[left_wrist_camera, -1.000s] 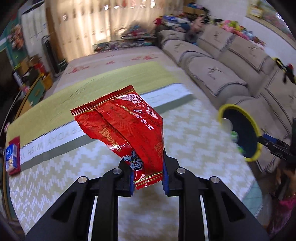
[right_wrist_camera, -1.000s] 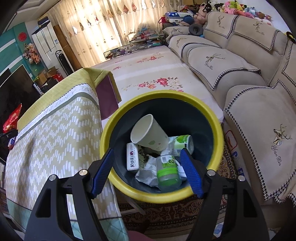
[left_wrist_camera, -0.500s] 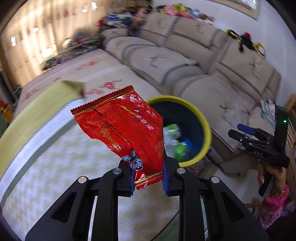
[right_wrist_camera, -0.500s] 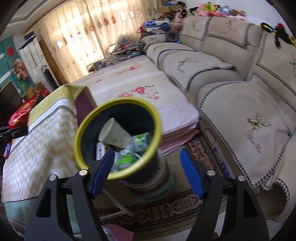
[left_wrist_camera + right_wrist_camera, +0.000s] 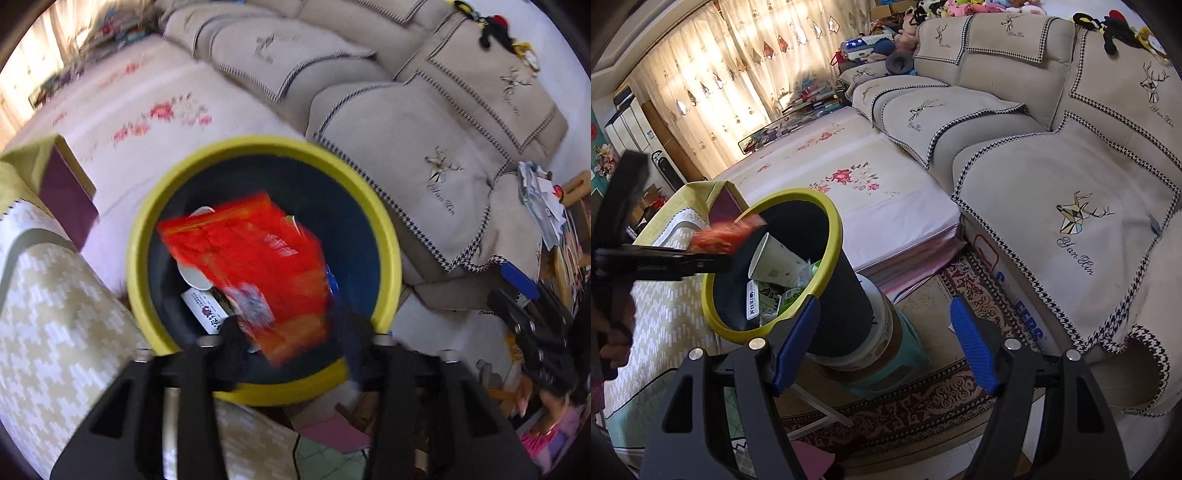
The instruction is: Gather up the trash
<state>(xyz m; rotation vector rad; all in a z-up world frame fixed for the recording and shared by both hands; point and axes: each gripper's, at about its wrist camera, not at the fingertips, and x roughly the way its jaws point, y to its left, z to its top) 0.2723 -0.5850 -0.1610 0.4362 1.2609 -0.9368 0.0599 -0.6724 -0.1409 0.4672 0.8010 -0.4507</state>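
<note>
Over the bin's mouth, the left gripper (image 5: 291,332) has just been spreading its jaws, letting go the red wrapper (image 5: 251,266) they pinched a moment ago.

Crinkled, glossy foil, it is blurred between the parted fingers above the round yellow rim of the dark bin (image 5: 388,236), a paper cup (image 5: 775,260) and cartons inside. At three o'clock the right gripper (image 5: 886,347) stands wide and empty, now drawn back beside the bin over patterned carpet (image 5: 960,380), with the beige sofa (image 5: 1052,177) beyond.
</note>
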